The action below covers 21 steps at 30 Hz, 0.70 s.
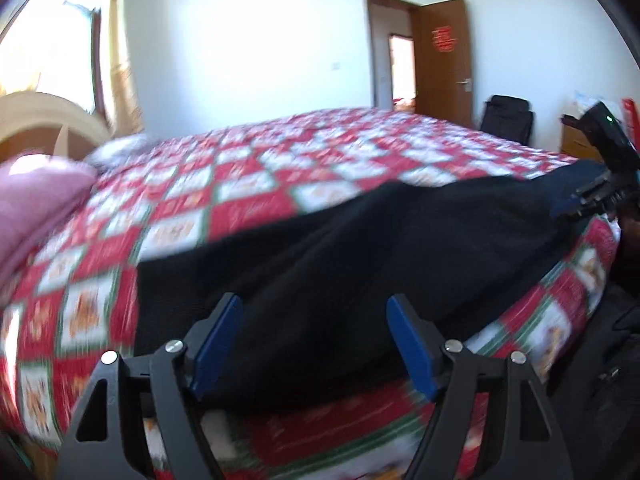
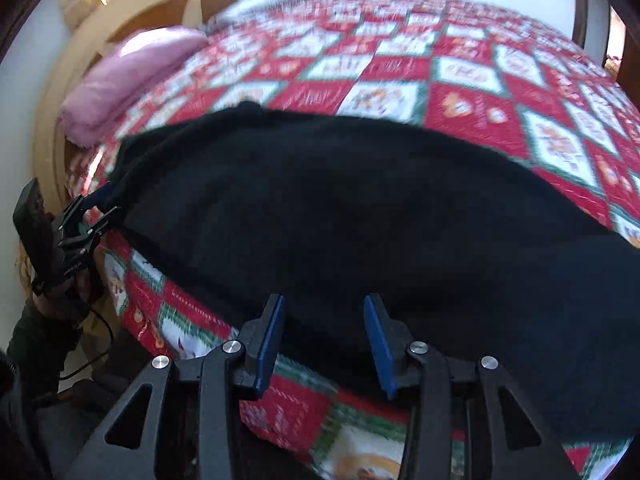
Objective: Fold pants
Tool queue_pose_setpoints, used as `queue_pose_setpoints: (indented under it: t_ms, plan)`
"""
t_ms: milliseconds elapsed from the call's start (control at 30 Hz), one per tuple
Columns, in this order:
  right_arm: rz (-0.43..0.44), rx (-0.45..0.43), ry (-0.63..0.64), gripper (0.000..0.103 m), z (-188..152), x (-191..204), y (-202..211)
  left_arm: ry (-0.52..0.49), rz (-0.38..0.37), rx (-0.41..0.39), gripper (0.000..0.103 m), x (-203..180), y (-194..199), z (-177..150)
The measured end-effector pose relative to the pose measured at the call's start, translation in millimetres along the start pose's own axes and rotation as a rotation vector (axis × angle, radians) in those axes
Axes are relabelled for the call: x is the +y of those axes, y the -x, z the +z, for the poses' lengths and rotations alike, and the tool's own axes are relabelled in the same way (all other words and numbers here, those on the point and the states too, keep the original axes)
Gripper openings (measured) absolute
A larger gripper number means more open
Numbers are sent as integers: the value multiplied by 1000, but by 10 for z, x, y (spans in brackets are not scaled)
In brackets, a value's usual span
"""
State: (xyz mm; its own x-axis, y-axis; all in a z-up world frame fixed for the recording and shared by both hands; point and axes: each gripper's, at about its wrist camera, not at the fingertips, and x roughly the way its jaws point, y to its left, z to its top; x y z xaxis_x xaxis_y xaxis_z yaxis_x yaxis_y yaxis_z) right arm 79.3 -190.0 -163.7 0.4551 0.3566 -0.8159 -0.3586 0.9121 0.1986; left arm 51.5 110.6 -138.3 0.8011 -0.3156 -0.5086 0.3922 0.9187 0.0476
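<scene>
Left gripper point(image 1: 314, 344) and right gripper point(image 2: 324, 340): jaws spread, gripping nothing, black pants point(image 2: 340, 208) beyond both sets of fingertips on the quilt point(image 2: 460, 92).

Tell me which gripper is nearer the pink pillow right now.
Left. The left gripper sits at the end of the black pants just below the pink pillow. The right gripper is at the pants' opposite end, far from it.
</scene>
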Motion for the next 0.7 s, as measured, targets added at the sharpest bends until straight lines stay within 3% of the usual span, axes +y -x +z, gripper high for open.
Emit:
queue_pose_setpoints:
  t_ms: [133,333,467,567,700]
  plan:
    - [-47,-145,-124,43,-56,-524,647,-66,-118,-24,78,-445,-98,334]
    - [-316,-309,-376,43,-397,-1522,1634,-188,-309,-8,74,-1242,-438,654]
    - [-413,-366,-565,43,-739,-2085,2059,-310,-401,16,70,-1833,-532,736]
    - [-418,-401,-667,43,-986,-2375,2225,-395,-439,58,54,-2181,-633,722]
    - [-397,-423,-739,43,-1169,-2613,2261,-452,-469,115,44,-2475,-805,682]
